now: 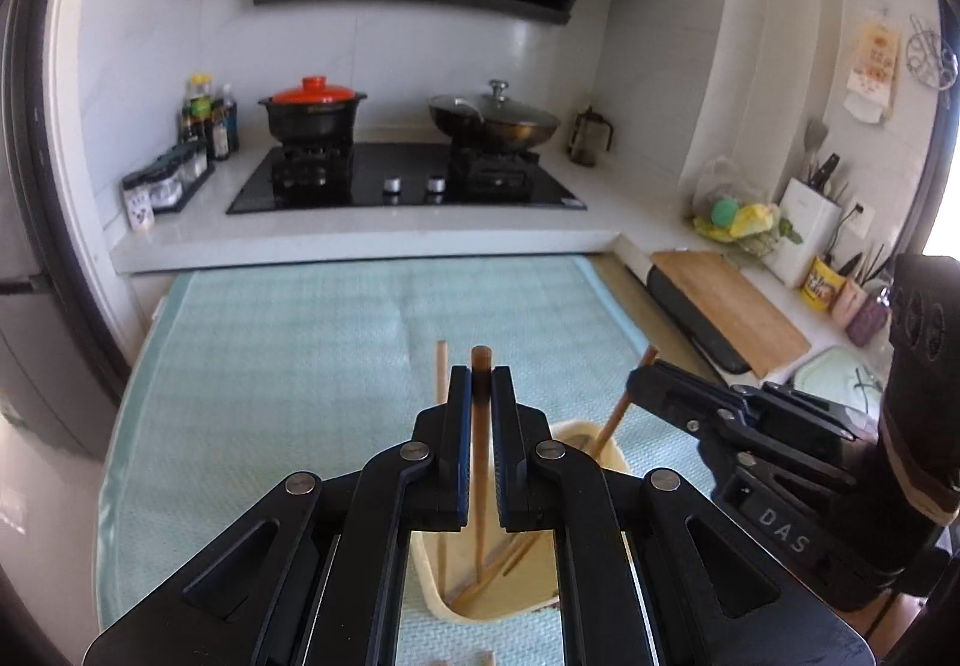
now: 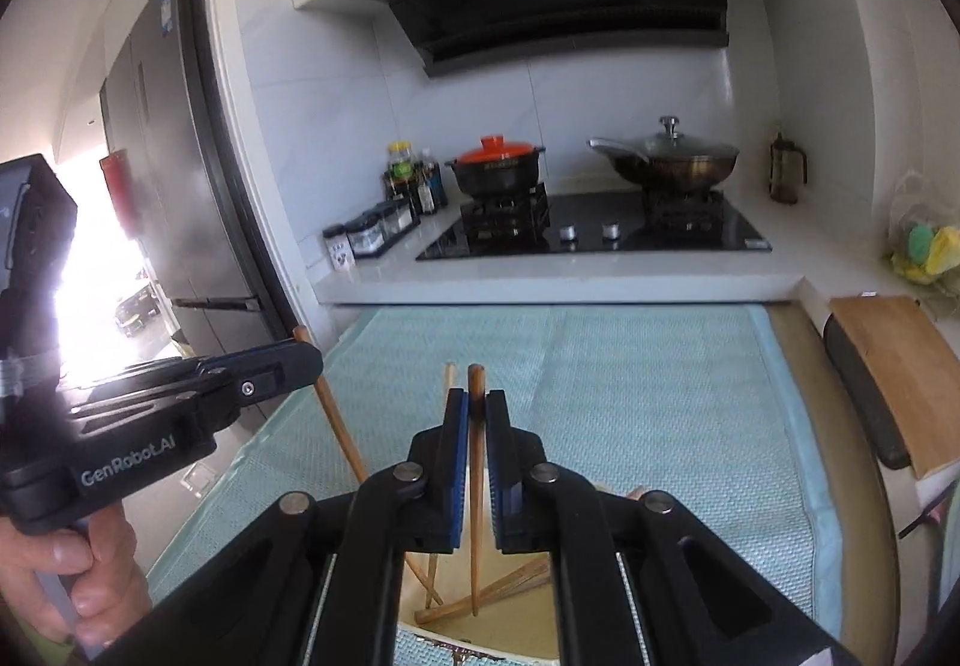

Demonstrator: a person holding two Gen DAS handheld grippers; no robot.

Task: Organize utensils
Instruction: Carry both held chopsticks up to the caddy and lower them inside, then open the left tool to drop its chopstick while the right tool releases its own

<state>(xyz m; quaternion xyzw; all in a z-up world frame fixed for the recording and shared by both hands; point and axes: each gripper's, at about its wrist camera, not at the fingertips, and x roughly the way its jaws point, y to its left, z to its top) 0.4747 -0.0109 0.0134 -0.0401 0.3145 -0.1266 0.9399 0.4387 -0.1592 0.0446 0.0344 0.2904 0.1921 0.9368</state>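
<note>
My left gripper [image 1: 481, 375] is shut on a dark brown chopstick [image 1: 478, 462] that stands nearly upright, its lower end down inside a cream tub [image 1: 600, 441] holding several wooden chopsticks [image 1: 442, 372]. My right gripper [image 2: 476, 399] is shut on a lighter wooden chopstick [image 2: 475, 486], whose tip also reaches into the tub [image 2: 480, 645]. In the left wrist view the right gripper [image 1: 636, 378] comes in from the right with its chopstick [image 1: 615, 417] slanting into the tub. The right wrist view shows the left gripper [image 2: 306, 360], held by a hand [image 2: 72, 576], with its chopstick [image 2: 342, 432].
The tub stands on a pale green mat [image 1: 288, 354] over a table. Behind is a counter with a black hob [image 1: 408, 180], a red-lidded pot [image 1: 312, 111] and a lidded wok [image 1: 495, 117]. A wooden cutting board [image 1: 732, 306] and utensil holders [image 1: 807, 228] line the right counter.
</note>
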